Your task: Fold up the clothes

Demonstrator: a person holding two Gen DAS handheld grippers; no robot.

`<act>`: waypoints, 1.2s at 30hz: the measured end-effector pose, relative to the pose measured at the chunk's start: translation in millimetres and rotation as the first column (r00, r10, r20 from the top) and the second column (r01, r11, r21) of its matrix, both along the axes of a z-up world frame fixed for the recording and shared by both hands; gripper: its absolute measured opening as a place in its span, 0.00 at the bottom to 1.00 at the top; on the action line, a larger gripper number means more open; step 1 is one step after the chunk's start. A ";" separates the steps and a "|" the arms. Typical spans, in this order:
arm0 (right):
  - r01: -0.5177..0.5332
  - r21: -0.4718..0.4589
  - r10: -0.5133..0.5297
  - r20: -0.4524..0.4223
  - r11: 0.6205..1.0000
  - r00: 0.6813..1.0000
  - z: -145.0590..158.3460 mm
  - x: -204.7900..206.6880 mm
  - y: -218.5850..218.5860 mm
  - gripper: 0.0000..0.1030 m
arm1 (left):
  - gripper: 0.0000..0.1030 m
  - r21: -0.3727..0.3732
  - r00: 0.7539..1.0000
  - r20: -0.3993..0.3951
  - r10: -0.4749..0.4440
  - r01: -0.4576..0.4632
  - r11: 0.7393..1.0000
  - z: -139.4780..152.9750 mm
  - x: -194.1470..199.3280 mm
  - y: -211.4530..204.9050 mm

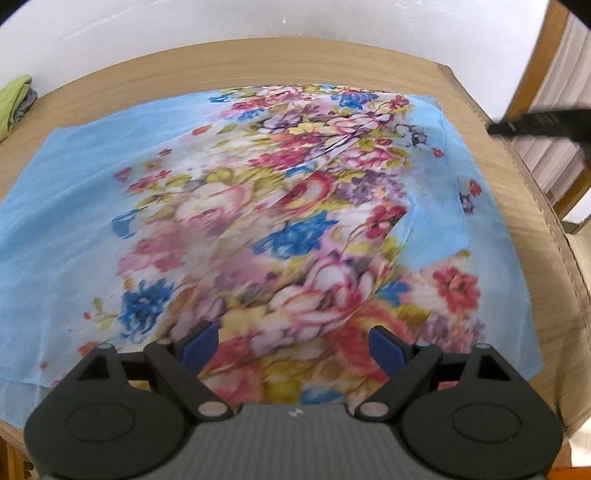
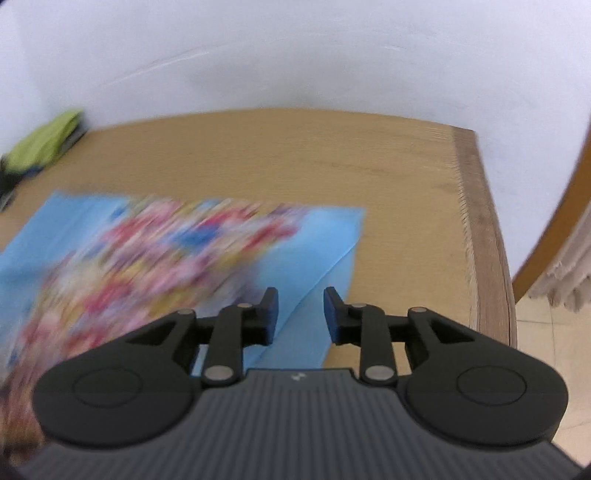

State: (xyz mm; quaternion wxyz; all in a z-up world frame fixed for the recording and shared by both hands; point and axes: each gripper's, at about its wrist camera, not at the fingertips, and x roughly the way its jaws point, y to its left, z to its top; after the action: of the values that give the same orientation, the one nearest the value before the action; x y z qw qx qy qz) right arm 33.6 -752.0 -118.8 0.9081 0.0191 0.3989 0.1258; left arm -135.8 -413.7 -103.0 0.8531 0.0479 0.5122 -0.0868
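Closest in, the left gripper hangs low over the near part of the floral cloth, its blue-padded fingers spread wide with nothing between them. The cloth lies on the wooden table, sky blue round the borders with a crowded flower print through the middle. Its left edge runs out past the view; its far edge lies well short of the table's back edge, so a bare strip of wood shows along the wall. At the far left of the table is a small pile of clothes, lime green on top, well apart from the cloth. In the middle, one layer is doubled over another, its slanting edge running toward the near right. The right border lies near the table's right edge, with only a narrow margin of wood.

Further right, the right gripper hovers above the cloth's right border, fingers parted and empty. That view is blurred, so the print is only a smear. Beyond the cloth's far right corner the tabletop is bare to its right edge. Past that edge are pale floor, a wooden frame and a fringed fabric.
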 end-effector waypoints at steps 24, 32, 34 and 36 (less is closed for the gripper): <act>0.396 0.046 -0.395 -0.031 0.917 0.918 -60.6 -75.4 135.8 0.04 | 0.88 0.030 0.998 0.034 0.060 -0.061 0.998 1.6 -46.0 72.7; 0.584 0.168 -0.577 -0.094 0.794 0.811 -50.6 -149.3 81.8 0.03 | 0.87 0.021 0.997 -0.003 -0.073 0.073 0.997 -4.6 -32.8 80.4; 0.630 0.181 -0.622 -0.103 0.756 0.776 -48.9 -178.7 74.9 0.03 | 0.87 0.035 0.994 -0.010 -0.107 0.108 0.994 -5.1 -29.3 84.7; 0.676 0.188 -0.668 -0.115 0.712 0.735 -48.2 -207.8 69.4 0.03 | 0.87 0.037 0.989 -0.010 -0.144 0.145 0.989 -4.9 -27.7 91.4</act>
State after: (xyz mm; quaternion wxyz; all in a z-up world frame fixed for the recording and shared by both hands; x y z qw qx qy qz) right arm -174.2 -682.6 -167.0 0.8760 0.2639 0.3659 -0.1703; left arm -163.5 -322.3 -107.8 0.8418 0.1005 0.5118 -0.1390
